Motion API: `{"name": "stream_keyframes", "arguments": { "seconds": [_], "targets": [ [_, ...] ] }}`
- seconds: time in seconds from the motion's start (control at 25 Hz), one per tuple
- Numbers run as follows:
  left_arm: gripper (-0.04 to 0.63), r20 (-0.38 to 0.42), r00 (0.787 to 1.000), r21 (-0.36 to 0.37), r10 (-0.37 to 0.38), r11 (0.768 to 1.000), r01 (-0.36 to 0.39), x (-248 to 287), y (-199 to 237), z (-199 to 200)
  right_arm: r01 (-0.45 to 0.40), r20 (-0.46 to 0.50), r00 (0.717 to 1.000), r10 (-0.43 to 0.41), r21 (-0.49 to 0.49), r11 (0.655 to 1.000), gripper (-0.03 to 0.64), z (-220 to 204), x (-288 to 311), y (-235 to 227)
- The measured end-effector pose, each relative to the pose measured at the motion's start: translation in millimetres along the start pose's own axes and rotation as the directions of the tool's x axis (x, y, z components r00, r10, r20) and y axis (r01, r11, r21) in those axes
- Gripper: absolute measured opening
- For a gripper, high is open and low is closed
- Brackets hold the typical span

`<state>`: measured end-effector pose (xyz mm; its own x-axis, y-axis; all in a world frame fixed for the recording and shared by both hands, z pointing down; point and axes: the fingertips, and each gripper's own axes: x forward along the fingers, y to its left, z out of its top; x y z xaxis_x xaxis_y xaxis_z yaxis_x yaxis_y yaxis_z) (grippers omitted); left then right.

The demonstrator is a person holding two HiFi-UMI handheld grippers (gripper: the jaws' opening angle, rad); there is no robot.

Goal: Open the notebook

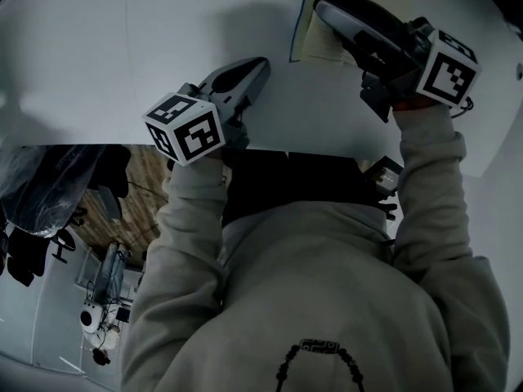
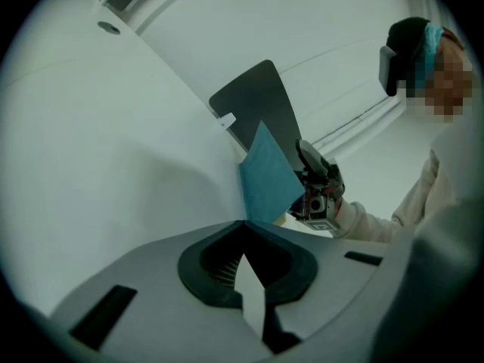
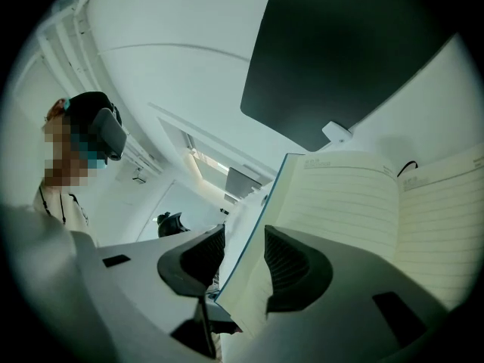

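**White tabletop, notebook partly opened**

White surface is seen across the upper half of the head view, with the person's pale sleeves reaching over its near edge. A dark flat panel is seen beyond the notebook. The notebook is placed at the far right of the tabletop. Its blue cover is raised at a steep tilt, while lined pages are spread out beside it. The right gripper is held with its jaws apart. The cover's free edge is set between them, and a gap is left at one pad, so nothing is clamped. The left gripper is seen near the tabletop's front edge, well apart from the notebook, with its jaw tips brought together on nothing.
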<state>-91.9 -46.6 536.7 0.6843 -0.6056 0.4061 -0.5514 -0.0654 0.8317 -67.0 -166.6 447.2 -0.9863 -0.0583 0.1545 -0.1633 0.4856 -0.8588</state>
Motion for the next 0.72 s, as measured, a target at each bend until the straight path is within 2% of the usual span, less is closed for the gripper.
{"name": "stream_keyframes", "arguments": {
  "seconds": [0.28,0.52,0.72],
  "targets": [
    [-0.002,0.031,0.999,-0.049,0.01,0.999,-0.009,-30,5,0,0.03,-0.064,0.997,-0.03,0.007,1.0,0.166,-9,24,-1],
    [-0.002,0.068,0.997,-0.085,0.025,0.996,-0.019,-50,31,-4,0.03,-0.115,0.993,-0.028,0.021,0.999,0.166,-31,60,-16],
    [-0.002,0.086,0.995,-0.105,0.048,0.994,-0.039,-59,29,-13,0.056,-0.156,0.986,-0.051,0.024,0.998,0.164,-40,64,-21]
  ]
}}
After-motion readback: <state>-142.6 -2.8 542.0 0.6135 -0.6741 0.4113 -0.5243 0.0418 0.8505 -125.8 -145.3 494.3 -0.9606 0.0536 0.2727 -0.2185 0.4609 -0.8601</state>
